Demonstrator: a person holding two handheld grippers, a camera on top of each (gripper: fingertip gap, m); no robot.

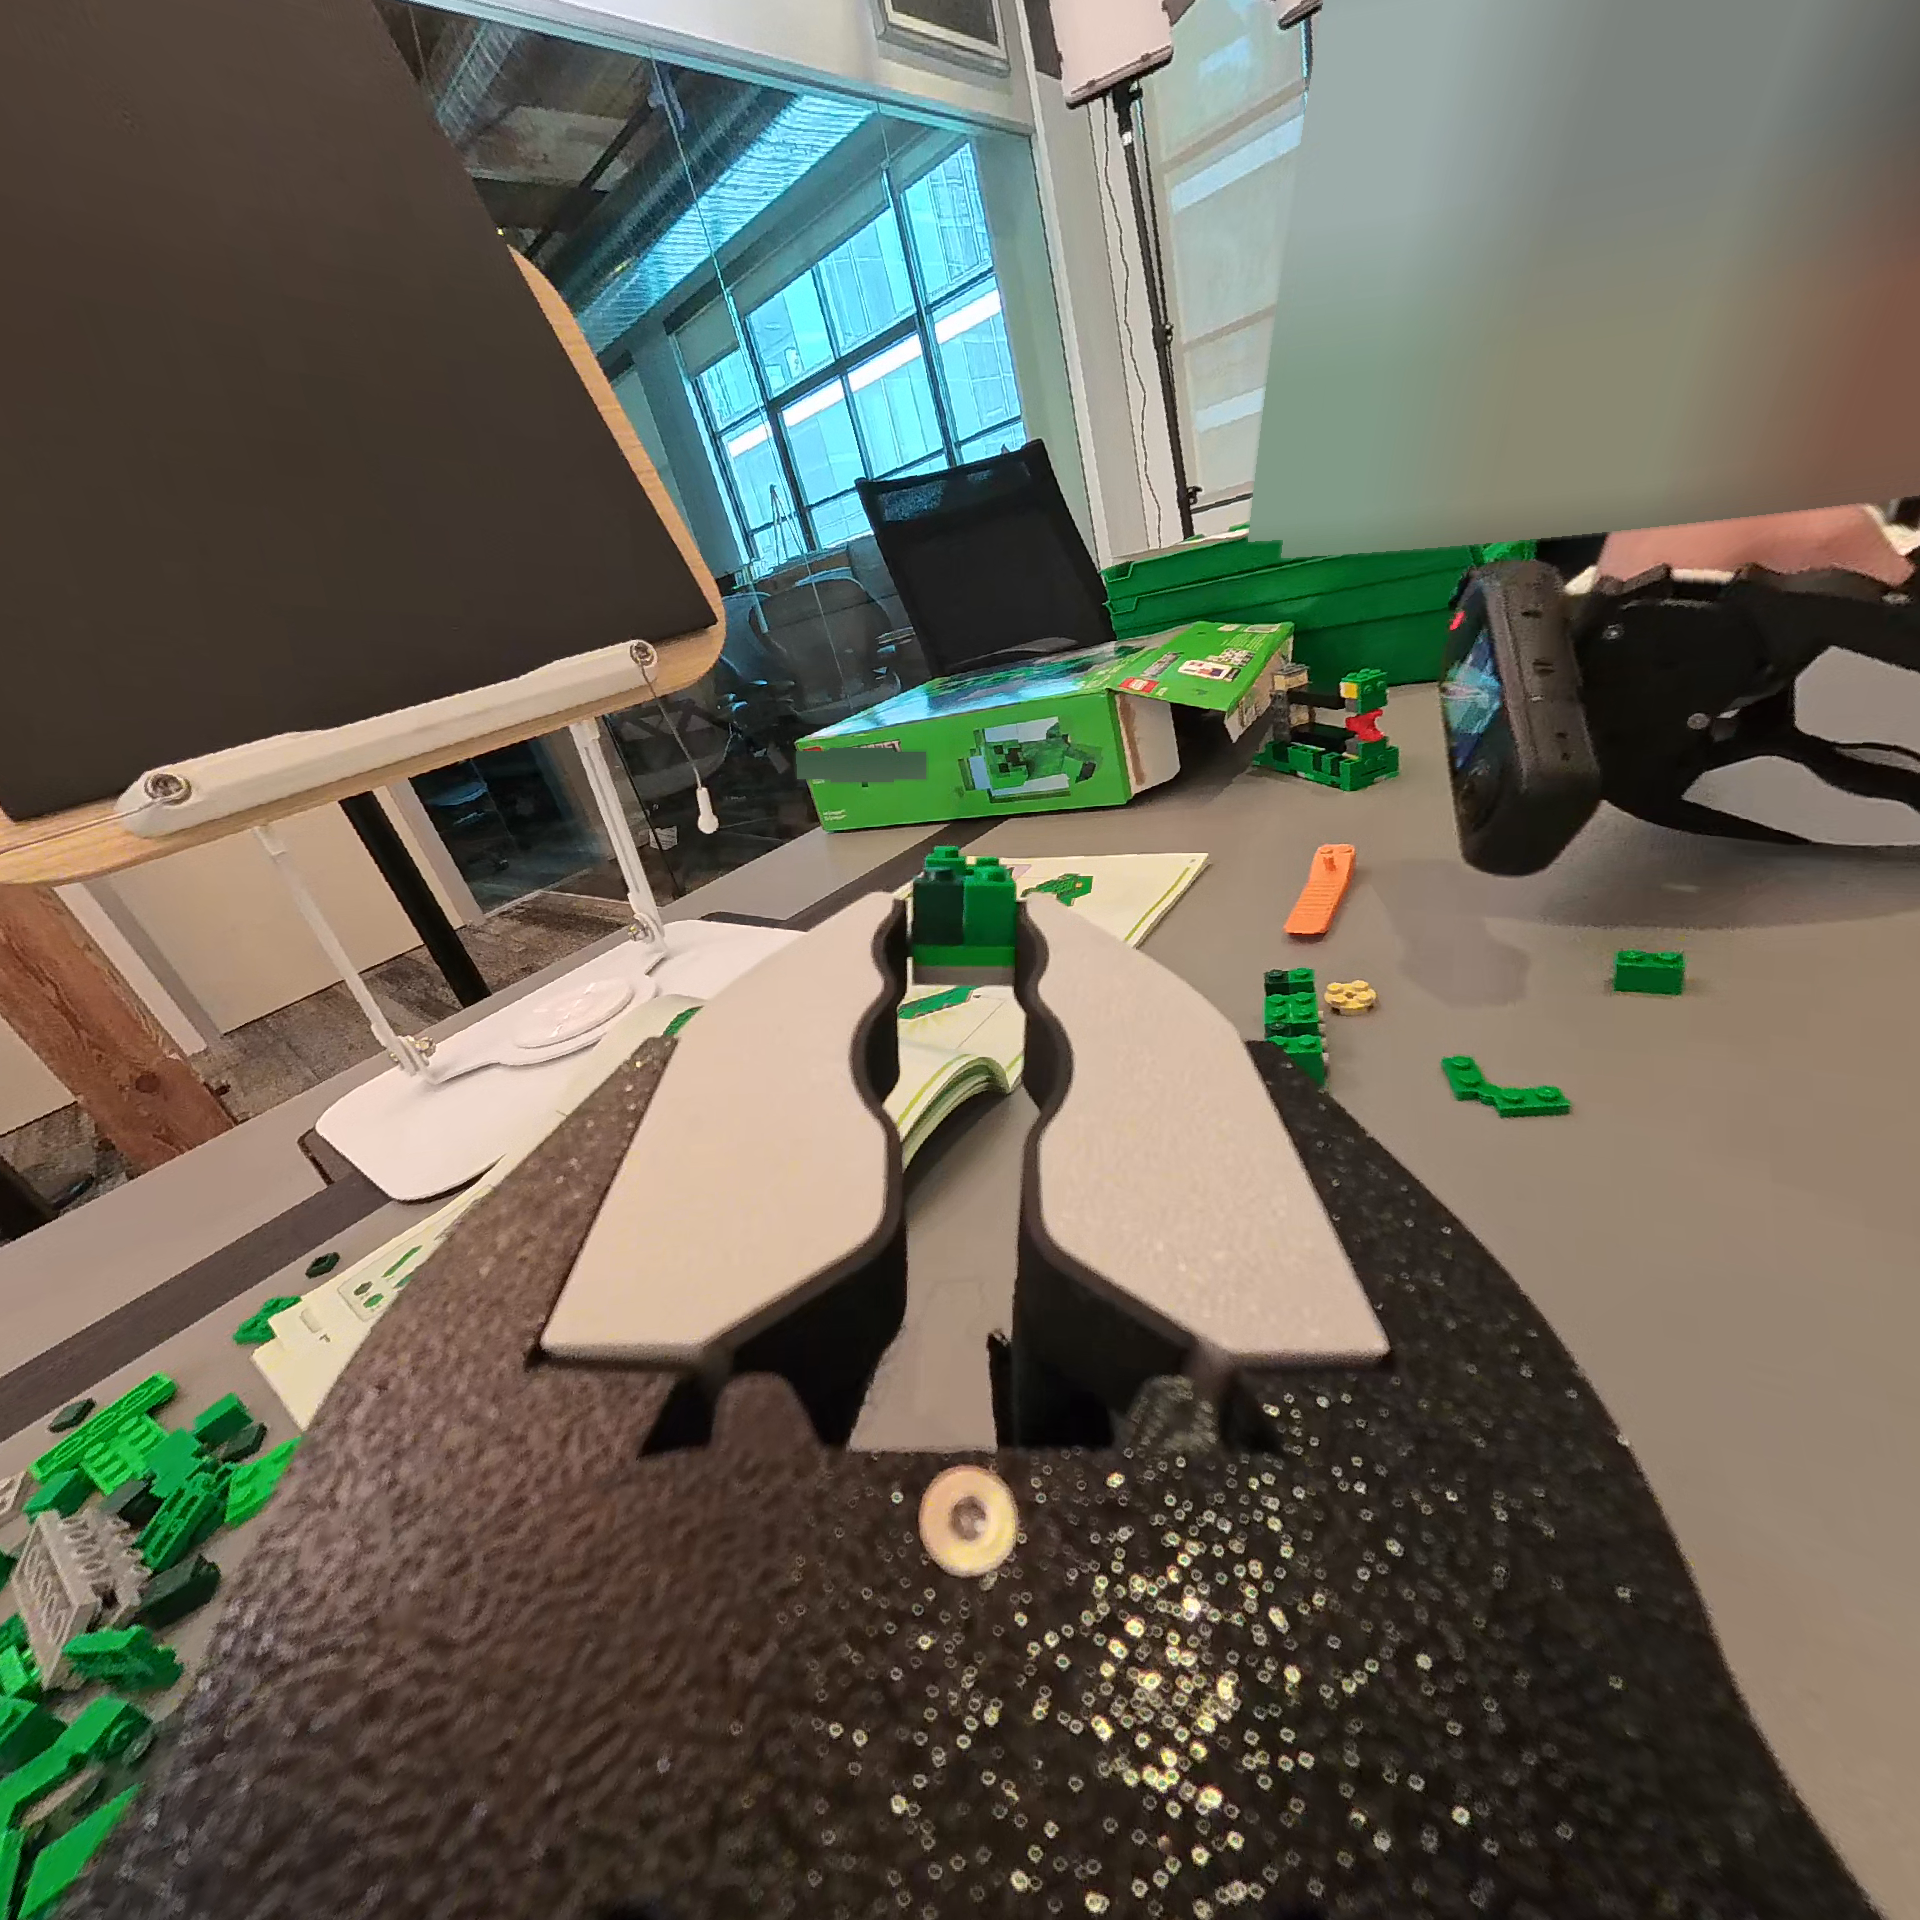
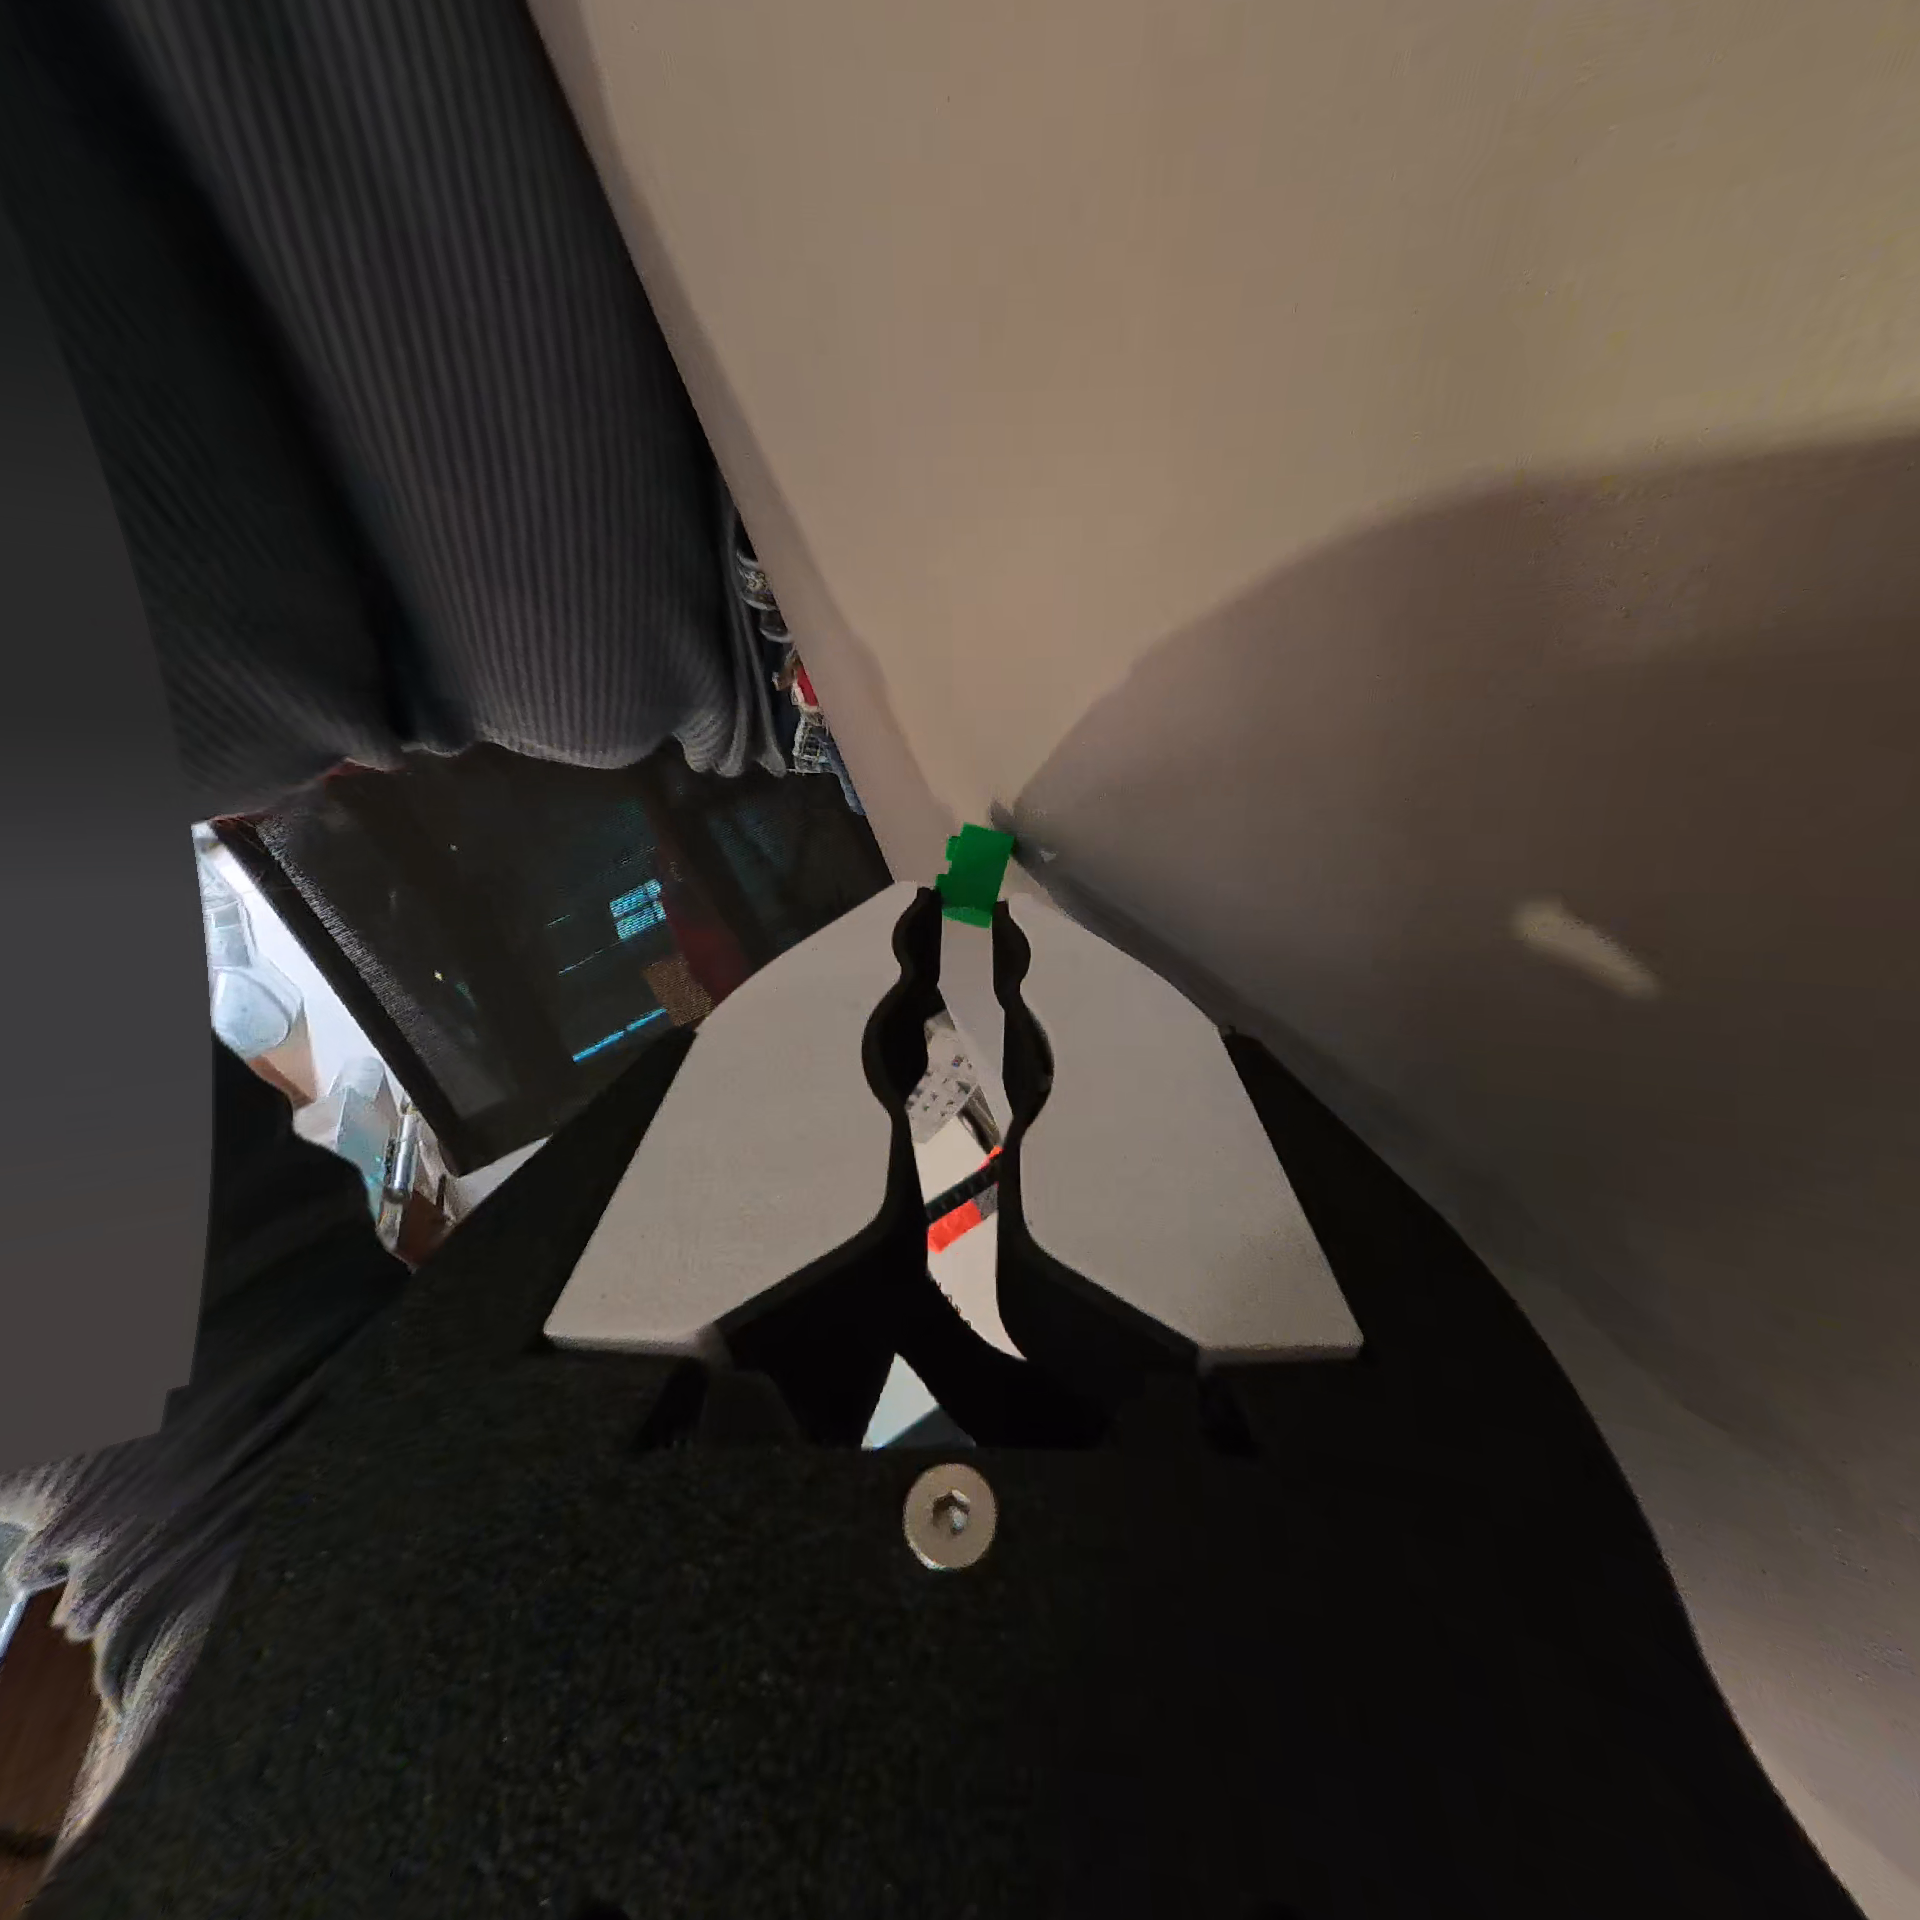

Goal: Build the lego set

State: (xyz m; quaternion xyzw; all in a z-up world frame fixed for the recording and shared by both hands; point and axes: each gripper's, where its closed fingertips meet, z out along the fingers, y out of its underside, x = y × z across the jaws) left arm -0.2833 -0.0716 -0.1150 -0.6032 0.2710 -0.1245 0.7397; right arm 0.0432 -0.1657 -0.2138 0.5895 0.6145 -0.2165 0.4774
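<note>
Left wrist view shows the left gripper closed on a small green stack, held above the booklet — a partly built model stands by the box. Right gripper pinches one green brick at its tips. Loose bricks lie about, so I judge most building remains.

Glass wall, black office chair

Left tool grips green brick stack, prob. firmly.
</note>
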